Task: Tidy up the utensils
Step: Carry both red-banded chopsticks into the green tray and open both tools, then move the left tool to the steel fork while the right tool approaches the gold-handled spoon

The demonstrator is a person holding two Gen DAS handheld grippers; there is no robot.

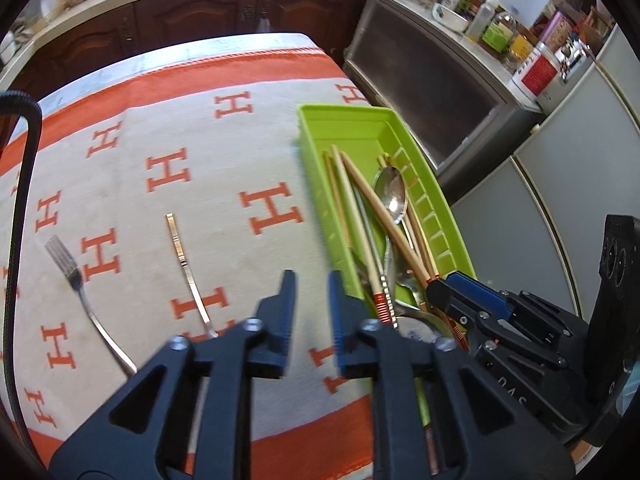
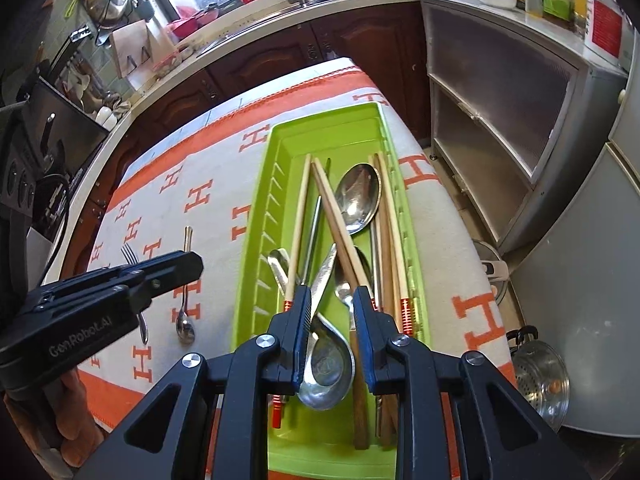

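Observation:
A green tray (image 1: pixel 436 200) (image 2: pixel 256 240) lies on the right side of the orange-and-white cloth. It holds wooden chopsticks (image 1: pixel 362 192) (image 2: pixel 338 224), a large spoon (image 1: pixel 392 194) (image 2: pixel 358 196) and more metal utensils. A fork (image 1: pixel 66 266) (image 2: pixel 130 256) and a small spoon (image 1: pixel 184 258) (image 2: pixel 185 320) lie on the cloth left of the tray. My left gripper (image 1: pixel 312 286) is open and empty above the cloth, just left of the tray. My right gripper (image 2: pixel 332 300) is open above the tray's near end, over a metal ladle spoon (image 2: pixel 326 372), holding nothing.
The cloth (image 1: pixel 200 128) covers a small table. Dark wood kitchen cabinets (image 1: pixel 192 20) stand behind it. A grey cabinet (image 1: pixel 440 92) with jars and a bowl on top stands to the right. A steel steamer pot (image 2: pixel 540 376) sits on the floor at right.

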